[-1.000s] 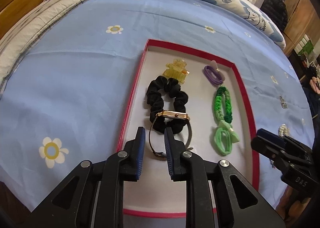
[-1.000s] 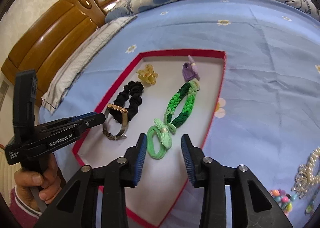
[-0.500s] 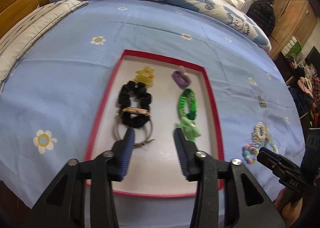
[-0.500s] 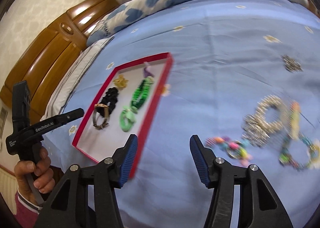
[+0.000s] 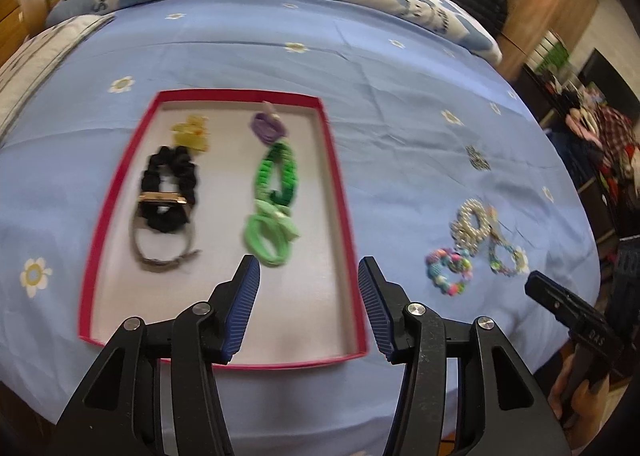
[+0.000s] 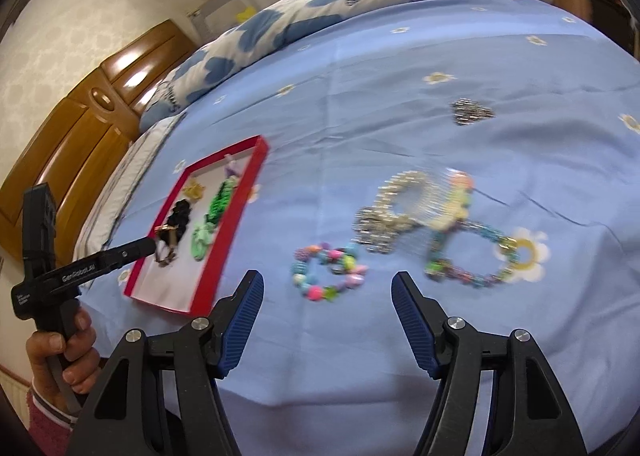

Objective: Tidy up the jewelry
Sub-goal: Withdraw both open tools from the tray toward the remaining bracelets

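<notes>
Both tools empty. Right gripper [image 6: 327, 306] hanging over the blue bedsheet [image 6: 400, 68], jaws opening wide with nothing between them; left gripper [image 5: 308, 302] above the near end of the red tray [image 5: 340, 192], jaws opening too, only bare tray floor showing in the gap.

Loose pieces out on the sheet, at about three o'clock from the tray. Nearest: the multicoloured bead bracelet [image 6: 328, 272], dead ahead at twelve o'clock of the right jaws. Beyond it at one o'clock, the pearl bracelet [image 6: 394, 204] touching or overlapping a pastel beaded strand [image 6: 460, 256]; blur hides which lies on top. Small glittery piece [image 6: 472, 112] well apart, further up the sheet.

Bead bracelet probably light, floppy as a loop, beads hard and likely slick. Best bite looks like the near arc, pinched across the strand, pads pressed into the soft sheet. Risk: beads rolling out of the pads, or sheet fabric caught along with them.

Plenty of flat sheet around it. Tray rim low but raised, so a lift needed before crossing. Inside: black scrunchie [image 5: 168, 184] and watch [image 5: 160, 232] in the left column, green braided band [image 5: 276, 176] and green hair tie [image 5: 268, 236] in the right. Open floor only at the near end, six o'clock of those columns.
</notes>
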